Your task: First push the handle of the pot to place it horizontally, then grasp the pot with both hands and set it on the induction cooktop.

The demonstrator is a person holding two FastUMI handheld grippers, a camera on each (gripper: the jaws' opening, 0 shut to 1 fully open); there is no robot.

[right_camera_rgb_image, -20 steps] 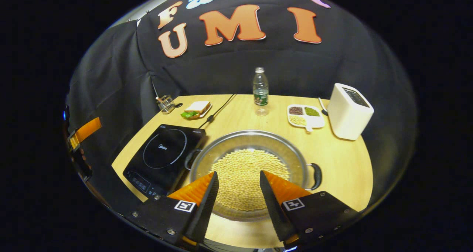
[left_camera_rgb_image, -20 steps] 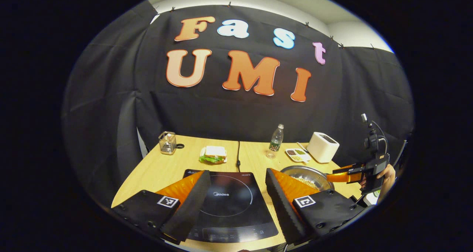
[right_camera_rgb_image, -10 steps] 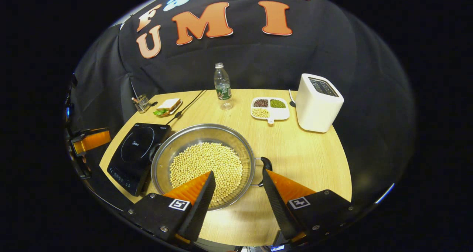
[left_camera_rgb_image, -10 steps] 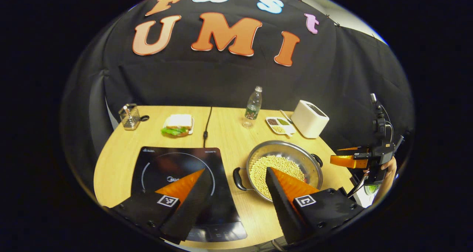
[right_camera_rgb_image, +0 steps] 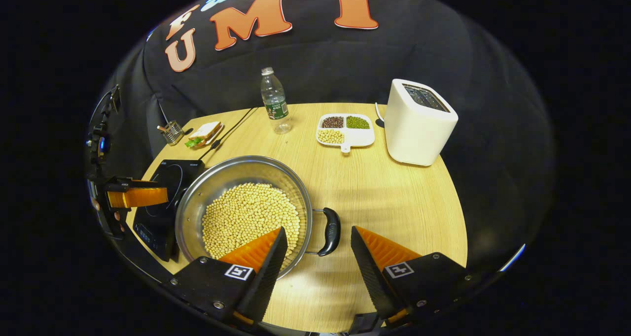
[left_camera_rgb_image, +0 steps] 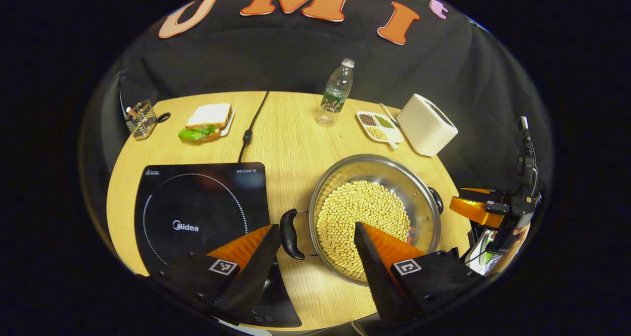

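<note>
A steel pot (left_camera_rgb_image: 377,171) (right_camera_rgb_image: 231,173) full of yellow beans stands on the wooden table, just right of the black induction cooktop (left_camera_rgb_image: 192,203) (right_camera_rgb_image: 165,181). Its two black loop handles point left (left_camera_rgb_image: 287,233) and right (right_camera_rgb_image: 330,231). My left gripper (left_camera_rgb_image: 315,237) is open above the table, with the left handle between its fingers' lines and untouched. My right gripper (right_camera_rgb_image: 315,240) is open too, hovering with the right handle between its fingers, apart from both. The right gripper (left_camera_rgb_image: 480,210) also appears in the left gripper view, the left gripper (right_camera_rgb_image: 133,197) in the right gripper view.
At the back of the table stand a white toaster (right_camera_rgb_image: 419,121), a divided dish of beans (right_camera_rgb_image: 345,129), a water bottle (right_camera_rgb_image: 275,102), a sandwich on a plate (left_camera_rgb_image: 207,121) and a wire holder (left_camera_rgb_image: 140,119). A black cord (left_camera_rgb_image: 249,129) runs to the cooktop.
Both grippers have tilted downward and moved in over the pot. The left one has shifted right toward the left handle, the right one right toward the right handle. The pot has stayed put.
</note>
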